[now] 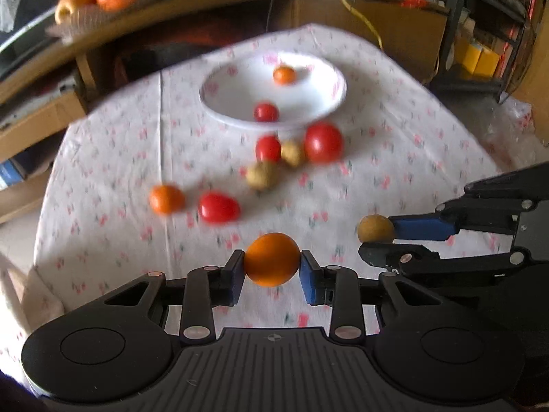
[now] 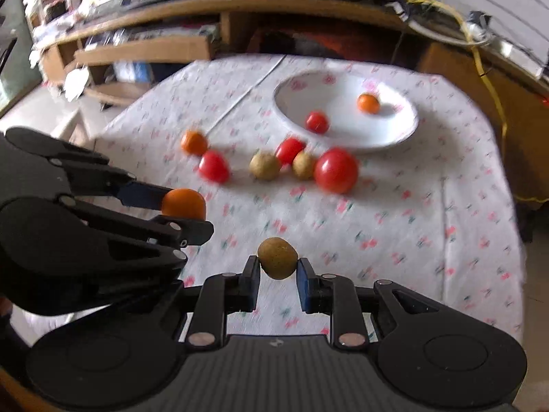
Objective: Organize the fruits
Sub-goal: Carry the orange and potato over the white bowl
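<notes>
Orange fruit (image 1: 271,263) is pinched between the blue pads of the left claw (image 1: 272,267), lifted above the flowered cloth of the surface (image 1: 394,158). The right claw (image 2: 277,267) grips a small brown fruit (image 2: 277,257) just beside it. Farther away, the white plate (image 1: 236,96) holds one small orange fruit and one red fruit; several more fruits lie loose near its rim.

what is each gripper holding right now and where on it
Left gripper pinches an orange fruit by its sides; right gripper pinches a brown fruit by its sides.
</notes>
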`<state>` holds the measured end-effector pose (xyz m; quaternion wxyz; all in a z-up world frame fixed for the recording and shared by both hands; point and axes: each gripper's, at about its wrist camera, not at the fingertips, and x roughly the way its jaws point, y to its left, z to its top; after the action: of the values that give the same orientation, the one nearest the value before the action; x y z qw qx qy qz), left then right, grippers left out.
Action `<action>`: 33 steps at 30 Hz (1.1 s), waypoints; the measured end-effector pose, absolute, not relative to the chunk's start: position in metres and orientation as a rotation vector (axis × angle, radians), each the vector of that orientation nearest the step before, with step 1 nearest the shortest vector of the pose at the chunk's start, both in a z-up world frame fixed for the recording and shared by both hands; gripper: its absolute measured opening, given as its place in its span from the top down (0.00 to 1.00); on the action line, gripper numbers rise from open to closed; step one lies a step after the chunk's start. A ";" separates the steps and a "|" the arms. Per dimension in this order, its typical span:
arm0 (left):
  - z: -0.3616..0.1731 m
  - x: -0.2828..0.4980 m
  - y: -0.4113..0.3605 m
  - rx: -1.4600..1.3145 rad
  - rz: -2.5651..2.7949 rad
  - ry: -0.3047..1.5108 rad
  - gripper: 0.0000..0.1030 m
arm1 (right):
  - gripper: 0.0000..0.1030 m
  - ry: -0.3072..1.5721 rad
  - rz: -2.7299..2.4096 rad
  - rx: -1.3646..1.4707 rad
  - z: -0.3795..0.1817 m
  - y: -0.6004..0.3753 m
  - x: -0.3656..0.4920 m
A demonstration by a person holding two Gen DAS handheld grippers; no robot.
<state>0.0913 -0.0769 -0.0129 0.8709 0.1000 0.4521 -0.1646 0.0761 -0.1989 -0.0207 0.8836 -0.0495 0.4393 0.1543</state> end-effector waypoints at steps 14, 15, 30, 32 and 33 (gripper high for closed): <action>0.007 0.150 -0.093 0.120 -0.328 0.871 0.61 | 0.76 0.854 0.210 -0.001 0.002 -0.224 0.138; 0.008 0.155 -0.094 0.118 -0.321 0.867 0.61 | 0.76 0.850 0.203 0.001 0.003 -0.225 0.144; 0.000 0.221 -0.107 0.080 -0.281 0.877 0.61 | 0.76 0.837 0.149 0.010 -0.005 -0.235 0.213; -0.003 0.227 -0.108 0.075 -0.277 0.884 0.61 | 0.76 0.841 0.143 0.006 -0.009 -0.236 0.220; -0.004 0.230 -0.109 0.071 -0.275 0.887 0.61 | 0.76 0.841 0.140 0.005 -0.010 -0.237 0.223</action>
<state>0.2304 -0.1087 -0.0042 0.8936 0.0343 0.4275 -0.1326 0.2225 -0.2365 -0.0101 0.9105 0.0022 0.4080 0.0678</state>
